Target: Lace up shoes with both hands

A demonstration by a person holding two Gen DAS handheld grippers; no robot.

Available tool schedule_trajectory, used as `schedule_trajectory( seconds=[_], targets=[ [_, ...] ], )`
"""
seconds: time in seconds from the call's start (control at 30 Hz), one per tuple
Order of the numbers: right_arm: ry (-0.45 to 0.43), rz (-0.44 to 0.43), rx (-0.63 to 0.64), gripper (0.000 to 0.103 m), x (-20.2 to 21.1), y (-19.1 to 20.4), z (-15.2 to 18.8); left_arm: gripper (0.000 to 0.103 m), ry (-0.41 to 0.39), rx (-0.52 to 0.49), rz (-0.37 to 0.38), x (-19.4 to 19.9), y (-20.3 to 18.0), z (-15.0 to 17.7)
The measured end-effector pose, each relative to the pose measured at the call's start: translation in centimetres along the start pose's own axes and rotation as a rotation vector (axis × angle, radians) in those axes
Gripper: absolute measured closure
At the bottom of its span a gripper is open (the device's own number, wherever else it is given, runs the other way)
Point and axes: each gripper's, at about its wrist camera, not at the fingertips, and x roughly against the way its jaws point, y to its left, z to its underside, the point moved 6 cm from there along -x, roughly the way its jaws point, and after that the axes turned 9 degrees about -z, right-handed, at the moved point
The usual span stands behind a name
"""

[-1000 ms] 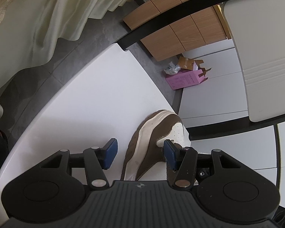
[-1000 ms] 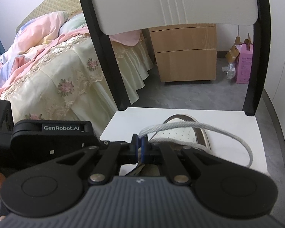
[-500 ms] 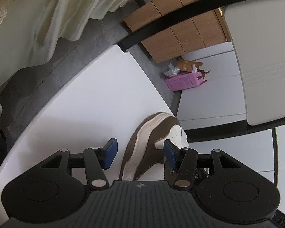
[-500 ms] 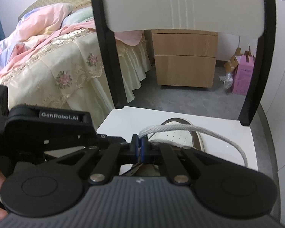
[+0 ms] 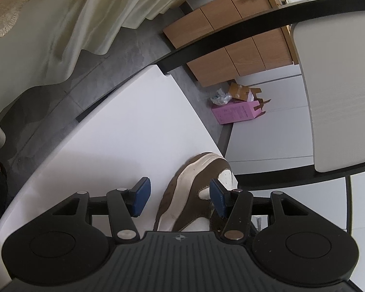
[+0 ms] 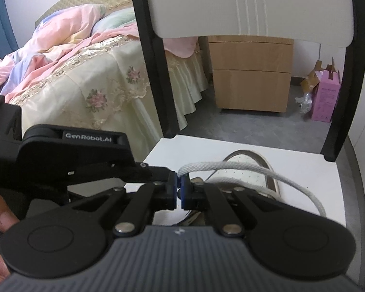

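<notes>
White chair seat (image 6: 304,170), smooth, flat. Brown-and-white shoe (image 5: 194,194) on it, perforated toe toward the backrest. Braided white lace (image 6: 255,170) visible only in right view, arcing over the shoe. Right gripper (image 6: 178,191) clamped on the lace end. Left gripper (image 5: 180,196) jaws apart, straddling the shoe, holding nothing.

Bare chair seat (image 5: 114,131) left of the shoe (image 5: 192,189); backrest (image 6: 250,7) barring the far side
</notes>
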Motion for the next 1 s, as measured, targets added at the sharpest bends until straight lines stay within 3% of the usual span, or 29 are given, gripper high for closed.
schedule_trajectory(
  seconds=[0.17,0.27,0.47,0.67,0.73,0.9,1.0],
  targets=[
    [0.014,0.014,-0.083,0.099,0.0,-1.5,0.0,0.046,-0.001,0.002,0.001,0.1,0.0,0.1],
    [0.022,-0.04,-0.166,0.099,0.0,-2.2,0.1,0.046,0.0,0.002,0.001,0.0,0.0,0.0],
    [0.058,-0.049,-0.125,0.099,-0.7,-1.3,0.5,0.046,-0.004,-0.001,0.001,0.0,0.0,0.0],
    [0.087,-0.085,-0.198,0.096,0.1,-2.1,0.4,0.046,0.004,0.01,0.022,0.0,-0.2,0.0],
    [0.091,-0.1,-0.199,0.084,0.9,-2.2,0.3,0.046,0.012,0.02,0.038,0.0,-0.3,0.0],
    [0.123,-0.114,-0.131,0.07,3.1,-1.4,0.2,0.046,0.033,0.06,0.072,0.0,-0.2,0.1],
    [0.164,-0.096,-0.05,0.07,4.1,-0.8,0.6,0.046,0.042,0.081,0.093,-0.1,-0.2,0.2]
  ],
)
